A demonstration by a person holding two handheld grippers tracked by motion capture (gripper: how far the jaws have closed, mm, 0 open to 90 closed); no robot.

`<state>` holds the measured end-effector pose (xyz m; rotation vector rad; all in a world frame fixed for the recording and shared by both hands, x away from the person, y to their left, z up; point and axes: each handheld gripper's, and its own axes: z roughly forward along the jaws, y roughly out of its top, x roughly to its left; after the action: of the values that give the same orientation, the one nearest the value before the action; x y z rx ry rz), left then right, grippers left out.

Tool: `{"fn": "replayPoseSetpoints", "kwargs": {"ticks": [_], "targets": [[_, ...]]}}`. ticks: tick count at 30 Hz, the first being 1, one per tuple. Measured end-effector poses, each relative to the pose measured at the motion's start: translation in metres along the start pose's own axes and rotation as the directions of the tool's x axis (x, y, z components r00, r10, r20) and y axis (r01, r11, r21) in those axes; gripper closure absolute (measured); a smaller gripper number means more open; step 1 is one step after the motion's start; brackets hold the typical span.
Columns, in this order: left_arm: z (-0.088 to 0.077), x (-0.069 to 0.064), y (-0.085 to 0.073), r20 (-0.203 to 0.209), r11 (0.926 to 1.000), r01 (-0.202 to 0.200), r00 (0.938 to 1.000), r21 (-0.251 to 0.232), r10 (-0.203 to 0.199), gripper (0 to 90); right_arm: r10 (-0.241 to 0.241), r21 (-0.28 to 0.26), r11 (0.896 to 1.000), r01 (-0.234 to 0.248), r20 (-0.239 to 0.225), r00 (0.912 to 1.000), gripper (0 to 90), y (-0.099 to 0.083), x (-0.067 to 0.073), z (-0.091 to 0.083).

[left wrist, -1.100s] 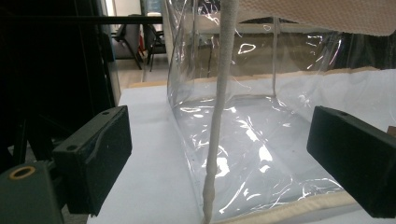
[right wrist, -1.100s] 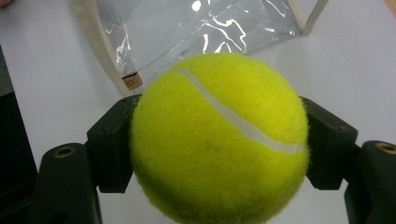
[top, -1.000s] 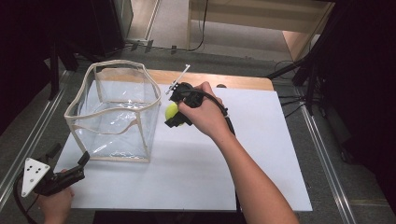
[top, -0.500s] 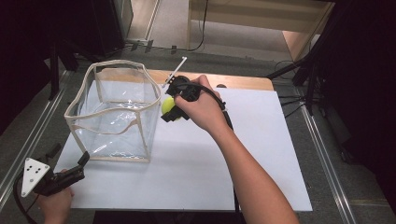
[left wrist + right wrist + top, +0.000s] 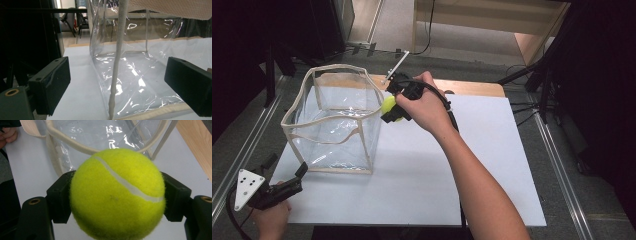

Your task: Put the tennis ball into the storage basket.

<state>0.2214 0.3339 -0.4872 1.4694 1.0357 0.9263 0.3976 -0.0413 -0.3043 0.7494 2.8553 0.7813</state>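
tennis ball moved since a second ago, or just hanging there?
Yes. The tennis ball, clamped in the right gripper, has gone up and toward the clear bag's near rim; it now sits at that rim's corner.

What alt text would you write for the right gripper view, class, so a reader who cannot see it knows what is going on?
A yellow-green tennis ball is clamped between the two black jaws of the right gripper, close to the camera. Just beyond it stands a clear plastic bag with a cream rim, on a white table surface.
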Motion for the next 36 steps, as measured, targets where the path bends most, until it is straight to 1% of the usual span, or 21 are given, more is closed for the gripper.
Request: {"fn": "replayPoseSetpoints", "kwargs": {"ticks": [3,6,7,10,13,14,19,20,23,25,27,29,30,31,32,36], "targets": [[0.0,0.0,0.0,0.001,1.0,0.001,1.0,0.0,-0.001,6.9,-0.015,-0.002,1.0,0.015,0.001,0.9999,23.6,0.004,-0.001,-0.001],[0.0,0.0,0.0,0.0,1.0,0.0,1.0,0.0,0.0,6.9,-0.005,0.001,1.0,0.005,0.001,1.0,23.7,0.009,0.0,-0.003],[0.0,0.0,0.0,0.001,1.0,0.001,1.0,0.0,-0.001,6.9,-0.012,0.0,1.0,0.012,0.003,0.9999,23.6,0.01,-0.001,-0.003],[0.0,0.0,0.0,0.0,1.0,0.001,1.0,0.001,-0.001,6.9,-0.014,-0.003,1.0,0.014,0.003,0.9999,23.6,0.014,-0.002,-0.005],[0.0,0.0,0.0,0.0,1.0,0.002,1.0,0.001,-0.002,6.9,-0.005,-0.015,1.0,0.005,-0.001,1.0,23.6,0.018,-0.003,-0.007],[0.0,0.0,0.0,0.001,1.0,0.003,1.0,0.0,-0.003,6.9,-0.011,-0.011,1.0,0.011,0.006,0.9999,23.6,0.019,-0.004,-0.007],[0.0,0.0,0.0,0.001,1.0,0.002,1.0,0.001,-0.002,6.9,-0.014,-0.021,1.0,0.014,0.002,0.9999,23.6,0.026,-0.004,-0.007],[0.0,0.0,0.0,0.001,1.0,0.002,1.0,0.001,-0.002,6.9,-0.017,-0.016,1.0,0.017,0.003,0.9999,23.7,0.027,-0.004,-0.008],[0.0,0.0,0.0,0.001,1.0,0.0,1.0,0.002,0.0,6.9,-0.017,-0.018,1.0,0.017,0.005,0.9998,23.7,0.032,-0.003,-0.007],[0.0,0.0,0.0,0.001,1.0,0.001,1.0,0.002,-0.001,6.9,-0.026,-0.021,0.999,0.026,0.002,0.9997,23.6,0.035,-0.004,-0.006],[0.0,0.0,0.0,0.001,1.0,0.0,1.0,0.001,0.0,6.9,-0.019,-0.019,1.0,0.019,0.001,0.9998,23.7,0.038,-0.003,-0.005],[0.0,0.0,0.0,0.001,1.0,0.0,1.0,0.002,0.0,6.9,-0.024,-0.023,0.999,0.024,0.002,0.9997,23.6,0.039,-0.003,-0.004],[0.0,0.0,0.0,0.002,1.0,0.003,1.0,0.0,-0.003,6.9,-0.034,-0.022,0.999,0.034,-0.001,0.9994,23.6,0.042,-0.002,-0.003],[0.0,0.0,0.0,0.002,1.0,0.003,1.0,0.0,-0.003,6.9,-0.034,-0.022,0.999,0.034,-0.001,0.9994,23.6,0.042,-0.002,-0.003],[0.0,0.0,0.0,0.002,1.0,0.003,1.0,0.0,-0.003,6.9,-0.024,-0.02,1.0,0.024,0.0,0.9997,23.6,0.044,-0.001,-0.003],[0.0,0.001,0.0,0.004,0.9999,0.011,0.9999,-0.004,-0.011,6.9,-0.034,-0.02,0.999,0.034,-0.001,0.9994,23.6,0.05,0.0,0.001]]}}
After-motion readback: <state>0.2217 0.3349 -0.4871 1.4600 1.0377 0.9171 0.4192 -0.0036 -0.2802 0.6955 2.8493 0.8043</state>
